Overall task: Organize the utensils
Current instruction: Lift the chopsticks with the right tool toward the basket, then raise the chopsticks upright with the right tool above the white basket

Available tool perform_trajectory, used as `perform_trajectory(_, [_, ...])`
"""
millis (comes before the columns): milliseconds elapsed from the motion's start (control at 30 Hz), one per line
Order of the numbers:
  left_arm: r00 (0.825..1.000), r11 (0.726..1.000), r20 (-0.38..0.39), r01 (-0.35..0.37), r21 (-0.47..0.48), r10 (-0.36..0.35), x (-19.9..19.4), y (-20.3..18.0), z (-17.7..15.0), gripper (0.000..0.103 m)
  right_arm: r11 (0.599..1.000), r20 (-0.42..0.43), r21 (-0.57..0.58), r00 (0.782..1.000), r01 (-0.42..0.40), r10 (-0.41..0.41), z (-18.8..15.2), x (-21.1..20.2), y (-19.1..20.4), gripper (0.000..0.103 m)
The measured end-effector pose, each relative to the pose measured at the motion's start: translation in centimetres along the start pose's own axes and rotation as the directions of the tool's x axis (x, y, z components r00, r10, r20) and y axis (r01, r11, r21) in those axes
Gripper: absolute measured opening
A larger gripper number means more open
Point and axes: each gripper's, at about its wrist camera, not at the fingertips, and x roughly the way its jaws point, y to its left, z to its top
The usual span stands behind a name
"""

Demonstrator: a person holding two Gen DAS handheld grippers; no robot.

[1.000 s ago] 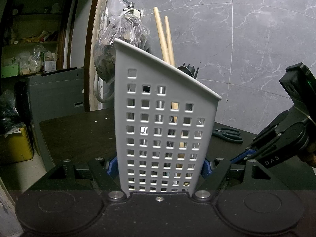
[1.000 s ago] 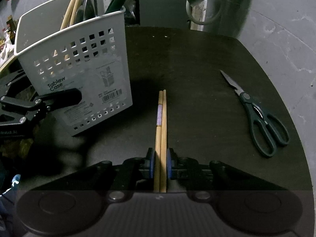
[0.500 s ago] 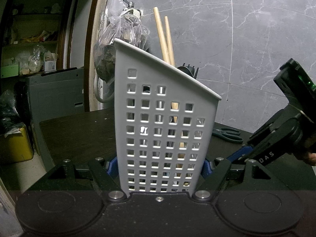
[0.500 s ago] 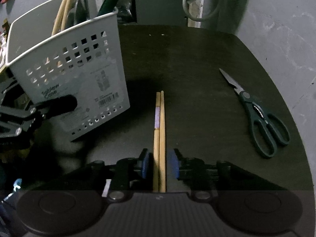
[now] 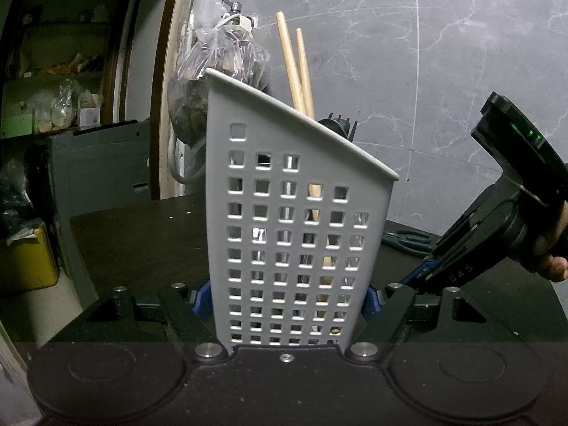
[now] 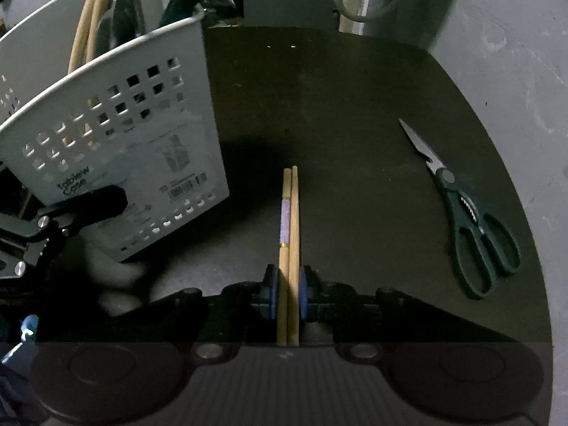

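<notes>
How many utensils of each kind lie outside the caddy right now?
Chopsticks: 2, side by side between the right tongs, whose jaws are closing
Scissors: 1, flat on the table
Total: 3

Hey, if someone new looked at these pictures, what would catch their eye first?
The white perforated utensil caddy fills the left wrist view, clamped in the left gripper, with long wooden sticks poking out its top. In the right wrist view, the right gripper is closing on a pair of chopsticks on the dark table, with green-handled scissors lying at right.
</notes>
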Motion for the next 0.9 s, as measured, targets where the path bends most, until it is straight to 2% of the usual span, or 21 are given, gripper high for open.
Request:
perform_trajectory(67, [1.000,1.000,0.001,0.000,-0.003,0.000,0.0,0.0,0.0,0.077,0.999,0.012,0.035,1.000,-0.026,0.026,-0.1,-0.2,-0.7,0.012])
perform_trajectory(233, [1.000,1.000,0.003,-0.002,-0.003,0.002,0.0,0.1,0.1,0.078,0.990,0.120,0.114,0.991,-0.077,0.063,-1.4,-1.4,-2.3,0.013])
perform_trajectory(300, [1.000,1.000,0.003,-0.001,-0.004,0.001,0.0,0.1,0.1,0.078,0.984,0.175,0.146,0.982,-0.101,0.075,-2.2,-2.0,-2.9,0.013])
perform_trajectory(400, [1.000,1.000,0.003,-0.001,-0.002,0.001,0.0,0.1,0.1,0.078,0.969,0.274,0.192,0.957,-0.155,0.099,-3.3,-3.1,-3.6,0.013])
perform_trajectory(533, [1.000,1.000,0.003,-0.003,-0.003,0.003,0.0,0.1,0.1,0.078,0.947,0.393,0.232,0.912,-0.222,0.117,-4.7,-4.1,-4.2,0.013])
perform_trajectory(700, [1.000,1.000,0.002,-0.007,-0.002,0.007,0.0,-0.1,0.1,0.078,0.928,0.533,0.240,0.837,-0.286,0.121,-6.4,-5.3,-4.8,0.013])
perform_trajectory(900, [1.000,1.000,0.002,-0.007,-0.001,0.007,0.0,-0.1,0.1,0.078,0.911,0.658,0.217,0.742,-0.352,0.130,-7.8,-6.2,-5.5,0.013])
